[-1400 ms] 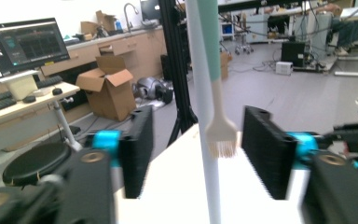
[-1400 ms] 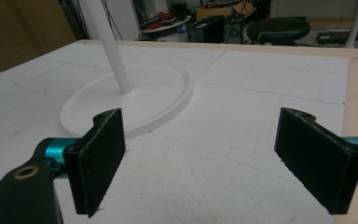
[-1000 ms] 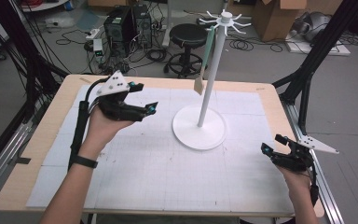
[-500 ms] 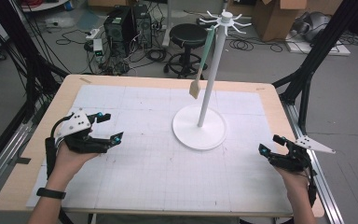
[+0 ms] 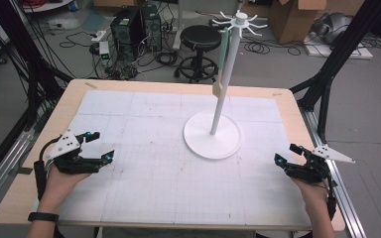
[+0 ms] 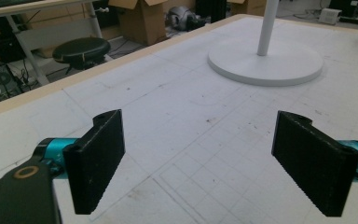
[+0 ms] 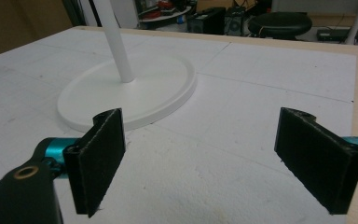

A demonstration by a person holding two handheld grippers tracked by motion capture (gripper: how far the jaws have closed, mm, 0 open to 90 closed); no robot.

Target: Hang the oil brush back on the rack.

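No text, label, brand or number can be read on anything here

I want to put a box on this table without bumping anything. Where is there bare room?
The white gridded mat is bare between the left hand-held gripper and the white round-based pole stand, and along the near edge up to the right hand-held gripper. Only the stand's base takes room.

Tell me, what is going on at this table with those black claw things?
A person sits at a table with a hand-held gripper in each hand. The left gripper rests near the table's left edge, the right gripper near its right edge. Both have their jaws wide open with nothing between them. Between them stands a white stand, a tall pole on a round base, with a long strip hanging from its top. Neither gripper touches it.
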